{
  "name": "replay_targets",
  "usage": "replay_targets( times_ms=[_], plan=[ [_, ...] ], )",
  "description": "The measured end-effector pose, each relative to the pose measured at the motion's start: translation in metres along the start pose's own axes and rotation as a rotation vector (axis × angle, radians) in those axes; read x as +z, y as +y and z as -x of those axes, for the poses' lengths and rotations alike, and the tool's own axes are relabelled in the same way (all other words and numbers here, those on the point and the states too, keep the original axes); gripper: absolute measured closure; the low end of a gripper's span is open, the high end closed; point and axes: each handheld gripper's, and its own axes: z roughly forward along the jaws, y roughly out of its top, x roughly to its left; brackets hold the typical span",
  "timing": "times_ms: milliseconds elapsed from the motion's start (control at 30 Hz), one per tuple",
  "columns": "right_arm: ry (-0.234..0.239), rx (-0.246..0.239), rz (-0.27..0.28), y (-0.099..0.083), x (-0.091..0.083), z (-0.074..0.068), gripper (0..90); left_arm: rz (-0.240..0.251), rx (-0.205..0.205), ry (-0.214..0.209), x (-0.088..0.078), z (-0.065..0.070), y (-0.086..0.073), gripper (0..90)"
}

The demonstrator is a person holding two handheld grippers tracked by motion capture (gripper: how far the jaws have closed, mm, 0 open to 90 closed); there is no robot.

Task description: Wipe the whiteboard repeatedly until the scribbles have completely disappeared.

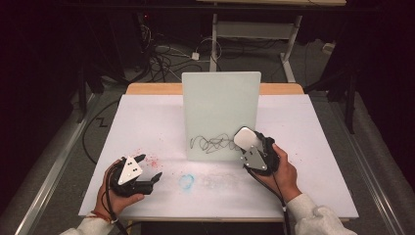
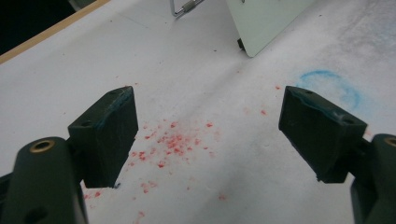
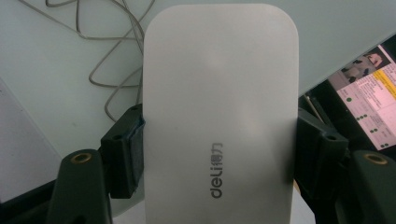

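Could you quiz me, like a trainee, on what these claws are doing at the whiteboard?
1. True or false: the right claw is clamped on a white deli eraser.
2. What is drawn on the upright whiteboard? A) black scribble B) red star C) nothing
3. Which colour are the crumbs beneath the open left claw?

Key: 1 true; 2 A; 3 red.

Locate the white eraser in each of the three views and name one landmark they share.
High view: the white eraser sits right of centre, against the upright whiteboard, in the right gripper.
Left gripper view: not in it.
Right gripper view: centre, clamped from both sides.
Shared landmark: the whiteboard; its scribble helps too.
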Motion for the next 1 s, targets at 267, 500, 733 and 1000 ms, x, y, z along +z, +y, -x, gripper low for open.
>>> replay_targets(
  times_ms=[267, 500, 733, 1000],
  plan=[
    [0.033, -0.049, -0.018, -0.001, 0.001, -0.012, 30.8, 0.002, -0.001, -0.002, 0.0, 0.0, 0.0, 19.2],
    [0.05, -0.201, -0.046, 0.016, 0.006, -0.044, 30.8, -0.005, 0.008, -0.006, 0.001, 0.002, 0.001, 19.2],
    [0.044, -0.211, -0.041, 0.021, 0.008, -0.049, 30.9, -0.004, 0.004, -0.01, 0.002, 0.001, 0.001, 19.2],
    [0.047, -0.222, -0.065, 0.008, 0.004, -0.036, 30.9, -0.007, -0.001, -0.004, -0.001, -0.001, -0.001, 19.2]
  ],
)
